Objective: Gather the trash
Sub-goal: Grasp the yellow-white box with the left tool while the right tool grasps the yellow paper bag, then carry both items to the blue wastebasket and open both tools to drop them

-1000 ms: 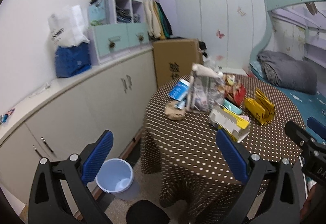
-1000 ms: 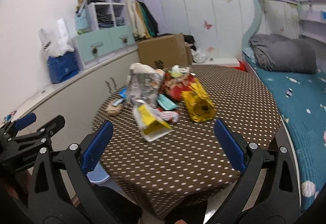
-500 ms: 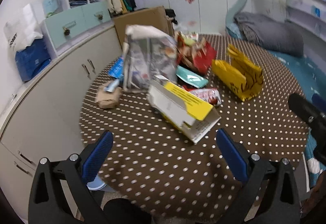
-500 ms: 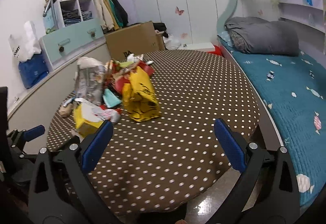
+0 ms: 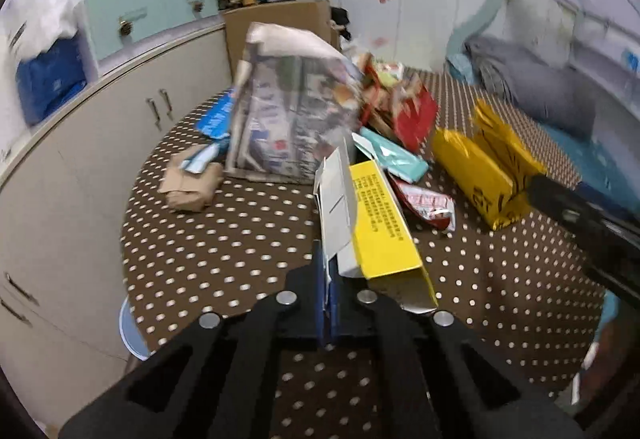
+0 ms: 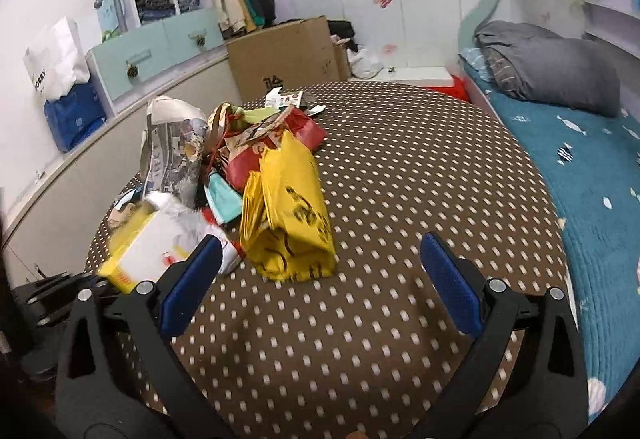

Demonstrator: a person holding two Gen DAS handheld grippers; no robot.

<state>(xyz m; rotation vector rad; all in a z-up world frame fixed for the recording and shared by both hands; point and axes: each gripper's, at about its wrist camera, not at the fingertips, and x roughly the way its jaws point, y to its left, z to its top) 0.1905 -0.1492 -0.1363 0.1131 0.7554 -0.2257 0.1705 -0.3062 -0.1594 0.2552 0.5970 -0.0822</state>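
A pile of trash lies on a round brown polka-dot table (image 6: 400, 167). My left gripper (image 5: 329, 291) is shut on the near edge of a yellow and white carton (image 5: 376, 223), which also shows in the right wrist view (image 6: 140, 251). Behind the carton are a crumpled newspaper bag (image 5: 292, 111), a red wrapper (image 5: 412, 115), a teal packet (image 5: 392, 155), a brown paper wad (image 5: 192, 187) and a yellow bag (image 5: 484, 167). My right gripper (image 6: 320, 275) is open and empty, just in front of the yellow bag (image 6: 292, 215).
A pale blue bin (image 5: 130, 331) stands on the floor left of the table, beside curved white cabinets (image 5: 80, 167). A cardboard box (image 6: 284, 55) stands behind the table. A bed with a teal cover (image 6: 580, 175) is on the right.
My left gripper moved forward to the carton and shut on its edge. My right gripper moved closer to the yellow bag and stayed open.
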